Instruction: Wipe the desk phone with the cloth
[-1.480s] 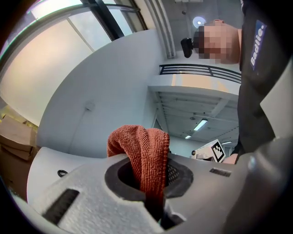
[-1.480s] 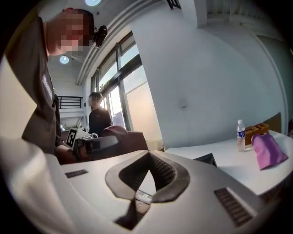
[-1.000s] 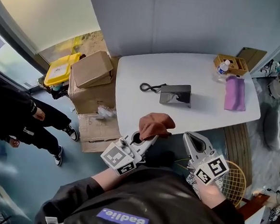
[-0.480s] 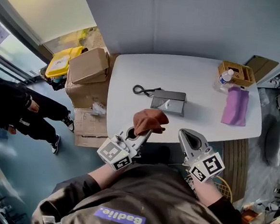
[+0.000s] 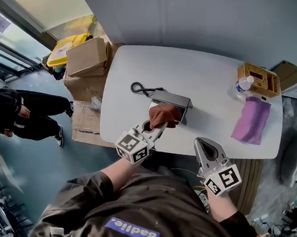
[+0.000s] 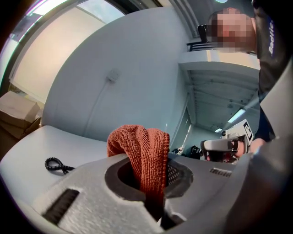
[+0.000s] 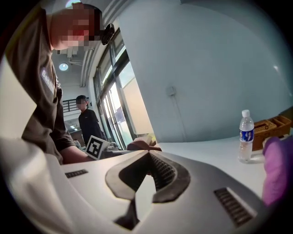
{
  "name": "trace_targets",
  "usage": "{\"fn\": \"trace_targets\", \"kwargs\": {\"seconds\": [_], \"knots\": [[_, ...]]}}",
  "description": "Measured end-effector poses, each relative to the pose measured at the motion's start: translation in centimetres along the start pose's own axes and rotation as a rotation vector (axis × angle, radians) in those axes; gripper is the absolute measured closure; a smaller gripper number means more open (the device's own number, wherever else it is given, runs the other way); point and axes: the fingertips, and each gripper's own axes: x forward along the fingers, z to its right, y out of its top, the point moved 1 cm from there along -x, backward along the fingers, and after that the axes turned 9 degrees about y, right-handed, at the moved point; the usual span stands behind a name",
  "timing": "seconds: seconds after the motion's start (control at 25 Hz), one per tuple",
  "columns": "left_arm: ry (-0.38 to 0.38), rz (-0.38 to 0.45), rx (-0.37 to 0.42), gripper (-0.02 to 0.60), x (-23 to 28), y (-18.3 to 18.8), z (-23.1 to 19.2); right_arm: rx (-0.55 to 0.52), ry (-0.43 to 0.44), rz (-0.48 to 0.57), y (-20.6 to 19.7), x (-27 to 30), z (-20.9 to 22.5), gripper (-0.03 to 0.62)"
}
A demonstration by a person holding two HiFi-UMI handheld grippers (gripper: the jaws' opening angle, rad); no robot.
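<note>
Head view: the left tool [image 5: 157, 130] carries the rust-brown cloth [image 5: 165, 115] over the near side of the desk phone [image 5: 174, 98]. The phone sits mid-counter [image 5: 208, 76], its coiled cord [image 5: 138, 87] trailing left. Whether cloth and phone are touching cannot be told. The right tool [image 5: 206, 143] hangs off the counter's near edge, apart from the phone.

Left gripper view: the left tool [image 6: 154, 205] is clamped on the cloth [image 6: 142, 151], which rises in a folded hump above the jaws. The cord [image 6: 55, 164] lies beyond.

Right gripper view: the right tool [image 7: 147, 157] has its tips pressed together on nothing. A water bottle [image 7: 246, 135] stands beyond.

The wipe looks about to begin. The next move likely calls for lowering the cloth flat onto the phone and drawing it across, with the free tool perhaps steadying the phone against sliding.
</note>
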Motion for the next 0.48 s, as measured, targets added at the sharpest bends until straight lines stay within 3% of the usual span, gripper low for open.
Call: {"fn": "trace_targets", "kwargs": {"seconds": [0.24,0.48], "knots": [[0.009,-0.079,-0.029,0.549,5.1,-5.0,-1.0,0.023,-0.015,-0.061,-1.7,-0.5,1.7,0.568],[0.042,-0.123,-0.017,0.549,6.2,-7.9,-3.4,0.024,-0.023,-0.118,-2.3,-0.9,1.4,0.568]]}}
